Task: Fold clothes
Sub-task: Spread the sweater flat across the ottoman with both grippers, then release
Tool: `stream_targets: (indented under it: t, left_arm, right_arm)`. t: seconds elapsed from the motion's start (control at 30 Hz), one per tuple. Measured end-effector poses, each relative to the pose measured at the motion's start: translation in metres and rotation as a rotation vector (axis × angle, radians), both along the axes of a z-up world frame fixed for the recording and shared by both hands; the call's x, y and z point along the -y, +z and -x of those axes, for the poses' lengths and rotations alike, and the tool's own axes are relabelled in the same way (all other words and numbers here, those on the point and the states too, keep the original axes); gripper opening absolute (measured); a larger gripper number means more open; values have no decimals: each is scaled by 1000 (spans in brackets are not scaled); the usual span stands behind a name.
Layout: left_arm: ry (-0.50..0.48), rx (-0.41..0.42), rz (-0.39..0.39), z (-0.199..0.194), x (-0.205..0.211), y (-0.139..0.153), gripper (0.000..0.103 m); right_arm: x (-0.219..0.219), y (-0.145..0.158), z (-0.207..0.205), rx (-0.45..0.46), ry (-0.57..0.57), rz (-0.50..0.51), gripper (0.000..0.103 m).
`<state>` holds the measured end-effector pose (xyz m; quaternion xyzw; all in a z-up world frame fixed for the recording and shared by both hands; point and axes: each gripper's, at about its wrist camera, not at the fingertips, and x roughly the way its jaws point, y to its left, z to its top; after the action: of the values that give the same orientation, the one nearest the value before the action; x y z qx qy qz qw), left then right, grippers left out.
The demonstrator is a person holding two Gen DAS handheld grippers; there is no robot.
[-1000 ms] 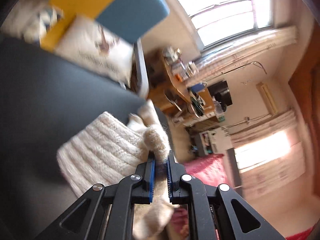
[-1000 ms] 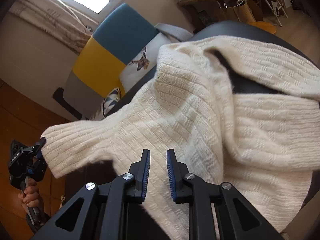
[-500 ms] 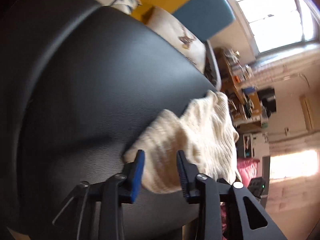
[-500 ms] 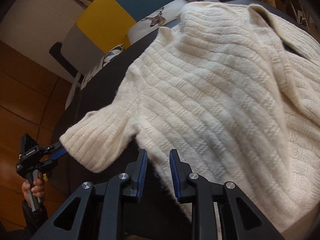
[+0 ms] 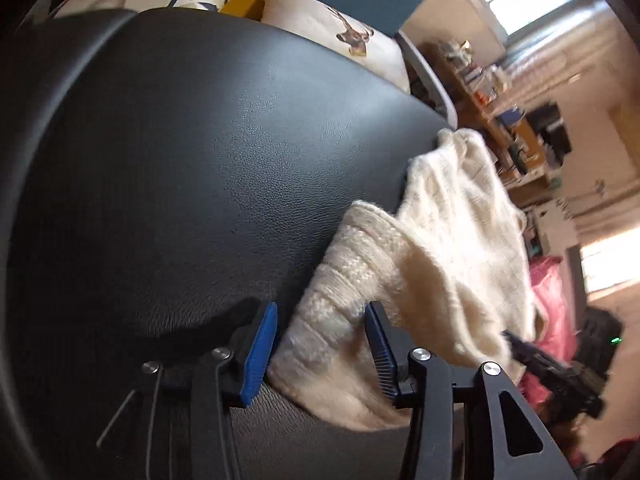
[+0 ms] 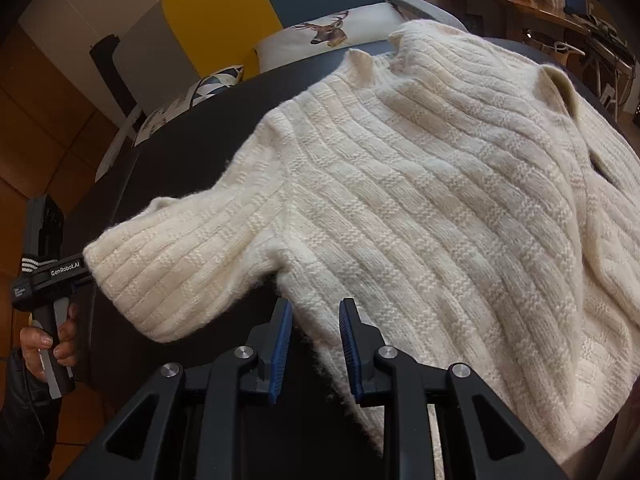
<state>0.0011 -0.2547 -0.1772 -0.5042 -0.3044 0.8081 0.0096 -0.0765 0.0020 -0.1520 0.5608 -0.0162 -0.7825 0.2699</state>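
Note:
A cream knitted sweater (image 6: 440,200) lies spread on a black leather surface (image 6: 180,152). Its left sleeve sticks out, and the ribbed cuff (image 5: 340,320) rests on the leather between the fingers of my left gripper (image 5: 320,332). Those jaws are opening and the pads stand off the cuff. In the right wrist view the left gripper (image 6: 86,268) sits at the cuff's (image 6: 168,272) end, held by a hand (image 6: 44,344). My right gripper (image 6: 314,320) is open just above the sweater's near edge under the armpit, with fuzzy knit showing between its fingers but not pinched.
Beyond the leather surface (image 5: 200,160) stands a yellow and blue sofa (image 6: 224,12) with a deer-print cushion (image 6: 332,32). A cluttered wooden desk (image 5: 500,92) and a pink cloth (image 5: 556,300) lie to the right. The leather left of the sweater is bare.
My left gripper came down with the cuff, laid it on the leather and spread its jaws. The right gripper slid across the sweater to its near edge and opened slightly.

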Motion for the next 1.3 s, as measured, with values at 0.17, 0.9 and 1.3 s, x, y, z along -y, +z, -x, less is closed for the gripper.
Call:
stream_targets:
  t: [0.17,0.9,1.3]
  left_arm:
    - [105,-112,-22,-16,5,26,11]
    - [376,4,194,-217,89,35,35]
    - [211,53,287,-200,41,0,50]
  right_arm:
    - [-4,-19,9,40,-74,-11,24]
    - [6,-29,0,-17,-100,8,25]
    - [14,-27,-9,-54,-74,-47,26]
